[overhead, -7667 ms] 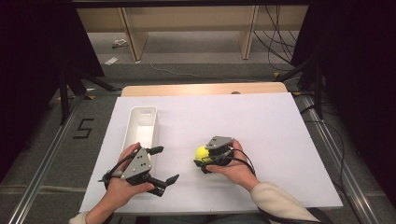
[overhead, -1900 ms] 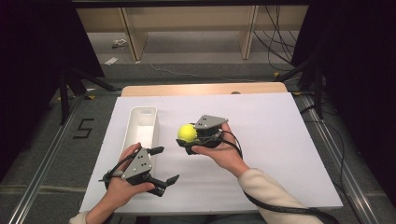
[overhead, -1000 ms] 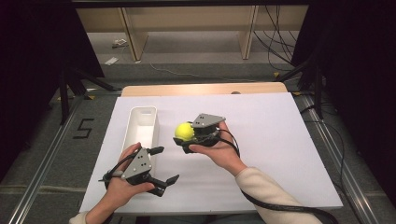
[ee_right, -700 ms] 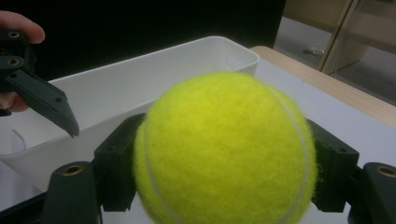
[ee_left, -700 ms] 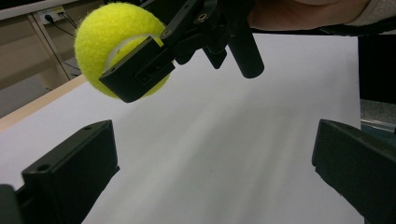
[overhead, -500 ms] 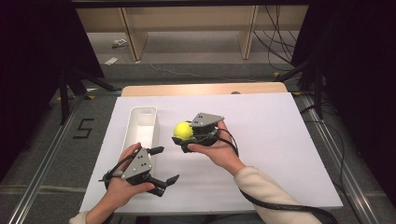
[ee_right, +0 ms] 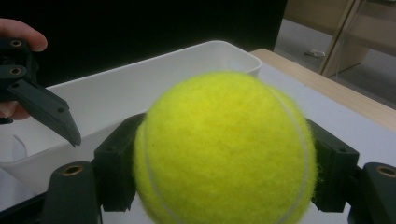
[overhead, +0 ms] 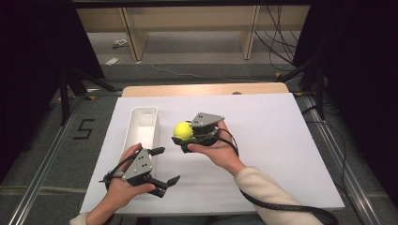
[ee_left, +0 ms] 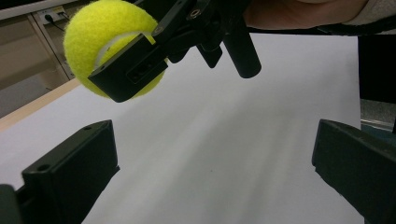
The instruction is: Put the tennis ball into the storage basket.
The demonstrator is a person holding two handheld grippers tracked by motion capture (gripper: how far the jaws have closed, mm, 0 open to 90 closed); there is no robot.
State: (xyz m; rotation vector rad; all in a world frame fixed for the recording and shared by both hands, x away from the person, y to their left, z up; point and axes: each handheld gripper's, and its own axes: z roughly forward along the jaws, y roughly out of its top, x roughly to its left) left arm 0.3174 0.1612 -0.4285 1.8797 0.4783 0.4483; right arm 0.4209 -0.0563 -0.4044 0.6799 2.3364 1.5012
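A yellow tennis ball (overhead: 183,131) hangs above the white table cover, with my right gripper (overhead: 185,135) shut on it. In the right gripper view the ball (ee_right: 224,149) sits between both black jaws, and the white tray (ee_right: 116,93) lies just beyond it. The tray (overhead: 139,136) is a long white bin, left of the ball in the high view. My left gripper (overhead: 163,165) rests open near the front left of the cover, nothing between its jaws. In the left gripper view the ball (ee_left: 112,51) and the right gripper (ee_left: 154,51) hang above my open left jaws.
The white cover (overhead: 281,140) spreads wide to the right of my hands. A wooden table edge (overhead: 206,89) runs along the far side. Cables (overhead: 281,206) trail from the right gripper past the sleeve. Dark stands and floor rails flank the table.
Over the earlier frames the right gripper lifted the ball from the near middle of the cover and carried it left toward the tray. In the last second it crept slightly left. The left gripper stayed still.
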